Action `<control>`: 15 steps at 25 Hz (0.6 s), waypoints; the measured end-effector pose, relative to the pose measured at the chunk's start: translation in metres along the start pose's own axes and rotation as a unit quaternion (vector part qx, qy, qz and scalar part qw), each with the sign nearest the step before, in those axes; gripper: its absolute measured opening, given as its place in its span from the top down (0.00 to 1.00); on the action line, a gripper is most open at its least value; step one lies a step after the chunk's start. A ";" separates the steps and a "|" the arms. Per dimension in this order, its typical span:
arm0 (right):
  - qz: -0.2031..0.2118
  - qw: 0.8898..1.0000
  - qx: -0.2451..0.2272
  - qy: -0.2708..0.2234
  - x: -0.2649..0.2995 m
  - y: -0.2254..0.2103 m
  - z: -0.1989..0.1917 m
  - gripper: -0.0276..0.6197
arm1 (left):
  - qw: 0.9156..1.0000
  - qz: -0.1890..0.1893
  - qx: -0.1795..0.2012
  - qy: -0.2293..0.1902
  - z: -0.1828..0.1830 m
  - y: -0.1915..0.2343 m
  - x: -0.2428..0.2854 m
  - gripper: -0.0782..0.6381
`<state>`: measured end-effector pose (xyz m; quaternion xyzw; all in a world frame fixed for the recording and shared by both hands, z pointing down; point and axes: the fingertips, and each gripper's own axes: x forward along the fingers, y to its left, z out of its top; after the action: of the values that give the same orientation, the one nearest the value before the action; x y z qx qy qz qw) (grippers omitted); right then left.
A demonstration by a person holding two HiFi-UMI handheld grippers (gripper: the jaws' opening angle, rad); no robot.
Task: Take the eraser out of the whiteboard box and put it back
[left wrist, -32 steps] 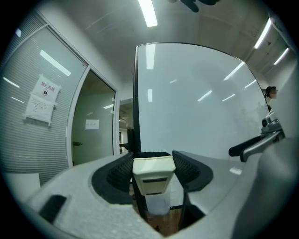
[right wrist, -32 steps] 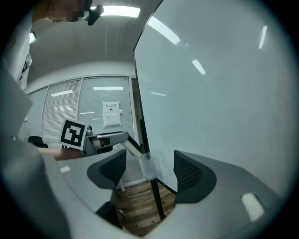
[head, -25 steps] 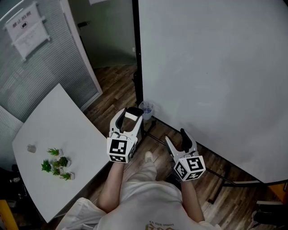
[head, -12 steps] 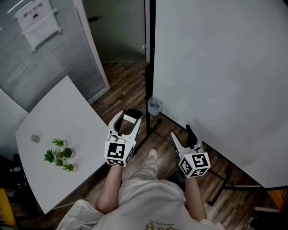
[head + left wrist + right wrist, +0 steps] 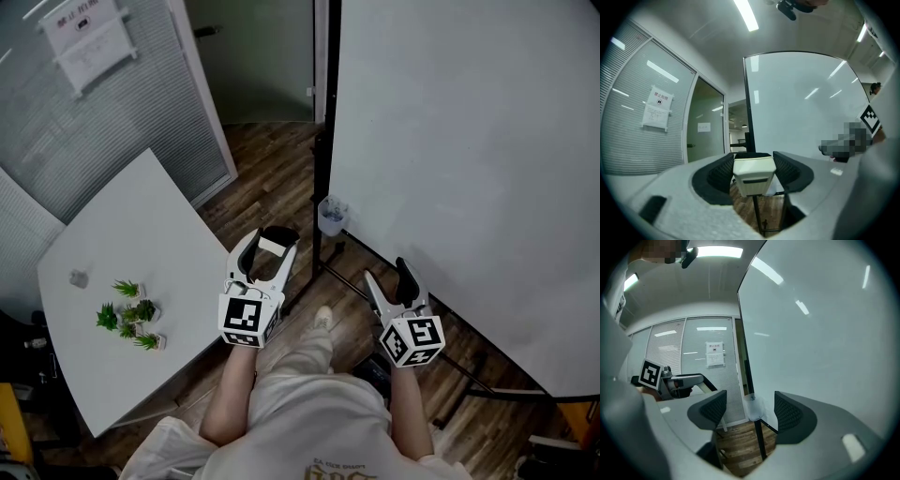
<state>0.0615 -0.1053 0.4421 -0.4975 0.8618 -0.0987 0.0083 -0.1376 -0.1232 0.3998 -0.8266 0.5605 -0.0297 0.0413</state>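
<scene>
While L gripper pinches cream rectangular plastic eraser mid-frame, R gripper, lower right, has jaws spread.

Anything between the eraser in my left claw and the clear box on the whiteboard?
Nothing visible: only open air over the floor separates the eraser in the left claw from the clear box. The black frame post stands beside that box.

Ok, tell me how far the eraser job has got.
Done: the eraser is out of the box, clamped between the fingers of the left gripper. In hand: it is held level, short of the whiteboard. Left: putting it back into the box; the right gripper is open and empty.
</scene>
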 end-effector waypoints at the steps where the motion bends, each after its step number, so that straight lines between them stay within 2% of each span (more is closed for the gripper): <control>1: 0.000 1.000 0.000 0.001 0.001 0.000 0.000 0.46 | 1.000 0.000 -0.001 0.001 -0.001 0.000 0.000 0.53; 15: -0.006 1.000 -0.003 0.005 0.003 -0.006 -0.001 0.46 | 1.000 -0.004 -0.004 0.008 -0.007 0.000 0.006 0.53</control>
<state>0.0647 -0.1102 0.4445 -0.5021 0.8591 -0.0992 0.0019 -0.1361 -0.1291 0.4071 -0.8288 0.5575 -0.0340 0.0335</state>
